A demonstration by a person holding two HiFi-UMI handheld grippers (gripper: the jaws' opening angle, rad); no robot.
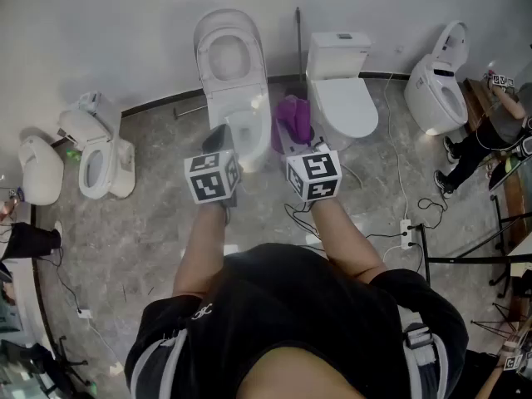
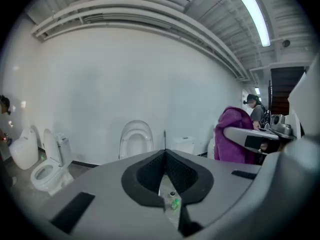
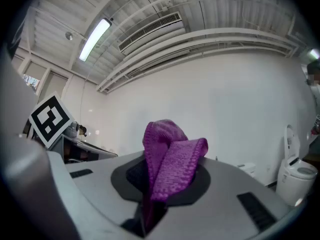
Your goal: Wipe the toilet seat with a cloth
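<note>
A white toilet (image 1: pixel 231 81) stands against the wall straight ahead, its lid and seat raised; it also shows in the left gripper view as the white toilet (image 2: pixel 135 140). My left gripper (image 1: pixel 219 140) hovers in front of its bowl, shut with nothing between the jaws (image 2: pixel 165 156). Beside it on the right, my right gripper (image 1: pixel 293 144) is shut on a purple cloth (image 1: pixel 293 116). In the right gripper view the cloth (image 3: pixel 170 156) bunches up out of the closed jaws of the right gripper (image 3: pixel 159 176). The cloth (image 2: pixel 234 134) also appears at the right of the left gripper view.
A second toilet (image 1: pixel 341 90) with its lid down stands to the right, a smaller one (image 1: pixel 98 152) to the left, another (image 1: pixel 439 81) at far right. A thin pole (image 1: pixel 298 40) leans on the wall. Cables and a power strip (image 1: pixel 406 233) lie on the floor. A person (image 1: pixel 492 131) crouches far right.
</note>
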